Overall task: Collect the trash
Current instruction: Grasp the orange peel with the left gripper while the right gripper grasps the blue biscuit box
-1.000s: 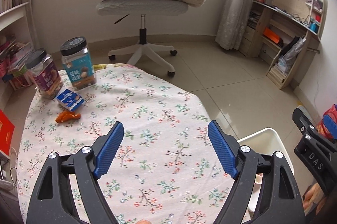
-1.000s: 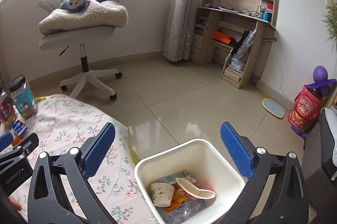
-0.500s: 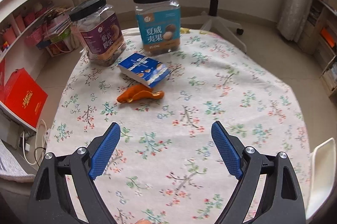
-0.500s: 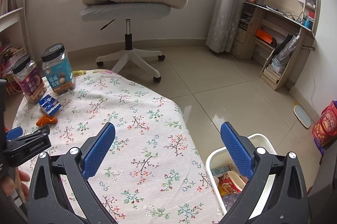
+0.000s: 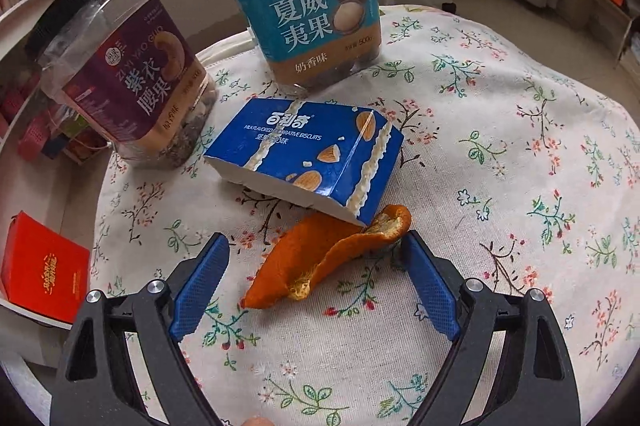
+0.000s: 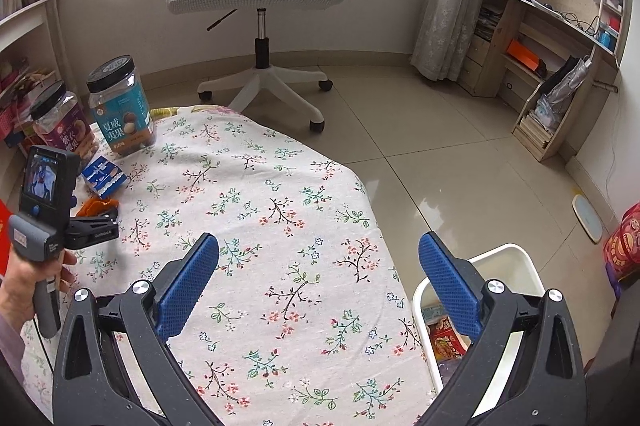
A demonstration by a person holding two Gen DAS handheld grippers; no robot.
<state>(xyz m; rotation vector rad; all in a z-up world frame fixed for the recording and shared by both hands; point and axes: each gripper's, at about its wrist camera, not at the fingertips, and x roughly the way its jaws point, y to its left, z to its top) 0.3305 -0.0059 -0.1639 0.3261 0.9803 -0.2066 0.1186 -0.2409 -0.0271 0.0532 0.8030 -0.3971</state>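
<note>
An orange peel [image 5: 320,258] lies on the floral tablecloth [image 5: 500,145], partly under a blue biscuit box [image 5: 308,153]. My left gripper [image 5: 316,254] is open with its blue fingers on either side of the peel, not closed on it. In the right wrist view the peel [image 6: 96,205] and box [image 6: 104,177] show at far left by the left gripper [image 6: 96,226]. My right gripper [image 6: 320,258] is open and empty over the table's near right part. A white trash bin [image 6: 512,258] with wrappers stands at lower right.
Two nut jars, purple [image 5: 120,77] and blue [image 5: 304,5], stand behind the box. A red box [image 5: 40,274] sits on a low shelf at left. An office chair [image 6: 260,5] with a blanket and plush toy stands beyond the table.
My left gripper has moved forward and down to the peel, which now lies between its fingers. My right gripper has shifted slightly, still open.
</note>
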